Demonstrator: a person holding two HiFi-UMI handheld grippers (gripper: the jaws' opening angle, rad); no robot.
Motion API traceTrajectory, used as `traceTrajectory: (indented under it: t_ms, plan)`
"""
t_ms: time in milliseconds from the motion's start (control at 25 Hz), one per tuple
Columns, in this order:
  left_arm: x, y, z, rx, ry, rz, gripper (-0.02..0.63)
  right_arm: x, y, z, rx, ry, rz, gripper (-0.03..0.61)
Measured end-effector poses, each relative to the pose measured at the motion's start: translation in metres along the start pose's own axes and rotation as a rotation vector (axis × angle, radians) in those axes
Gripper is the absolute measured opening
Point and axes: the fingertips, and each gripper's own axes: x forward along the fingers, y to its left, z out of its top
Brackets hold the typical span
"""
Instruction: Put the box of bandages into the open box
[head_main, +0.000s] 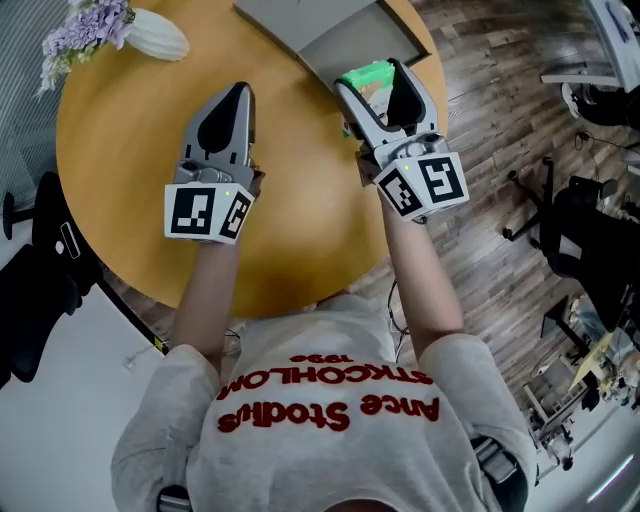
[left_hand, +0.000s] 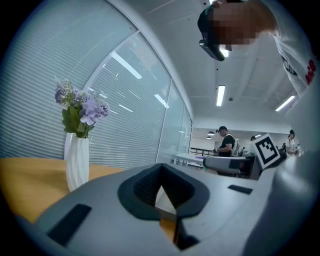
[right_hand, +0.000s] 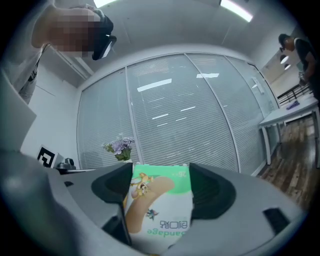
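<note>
Right gripper view shows the box of bandages (right_hand: 160, 210) clamped in the jaws of the right gripper (right_hand: 159, 187). The open box (head_main: 310, 30) lies just ahead. Best to carry it level past the rim before releasing. The left gripper (head_main: 225, 125) alongside has its jaws together and is empty.

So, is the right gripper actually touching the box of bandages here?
Touching. The right gripper view shows the box of bandages clamped between the two jaws of the right gripper, with both pads pressed against its sides.
</note>
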Motion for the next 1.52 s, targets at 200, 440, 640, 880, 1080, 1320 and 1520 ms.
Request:
traceTrajectory:
  t_ms: [200, 440, 640, 880, 1080, 1320, 1520]
  plan:
    - [0.020, 0.011, -0.003, 0.004, -0.012, 0.005, 0.003, 0.040, -0.028, -0.006, -0.042, 0.008, -0.015, 0.362]
    - [0.027, 0.022, -0.011, -0.006, -0.010, 0.015, 0.003, 0.076, -0.060, -0.045, -0.086, 0.093, -0.031, 0.362]
    - [0.019, 0.025, -0.017, -0.005, 0.003, 0.021, 0.003, 0.085, -0.073, -0.089, -0.159, 0.247, -0.017, 0.363]
    - [0.005, 0.035, -0.022, -0.009, 0.020, 0.057, 0.003, 0.089, -0.072, -0.119, -0.315, 0.427, -0.035, 0.364]
    - [0.001, 0.036, -0.019, -0.001, 0.018, 0.059, 0.003, 0.091, -0.069, -0.122, -0.325, 0.444, -0.032, 0.364]
    - [-0.001, 0.031, -0.012, 0.007, 0.007, 0.062, 0.003, 0.080, -0.069, -0.077, -0.248, 0.272, -0.051, 0.210]
    - [-0.001, 0.028, 0.004, 0.021, -0.010, 0.071, 0.003, 0.053, -0.065, -0.016, -0.201, 0.068, -0.080, 0.012]
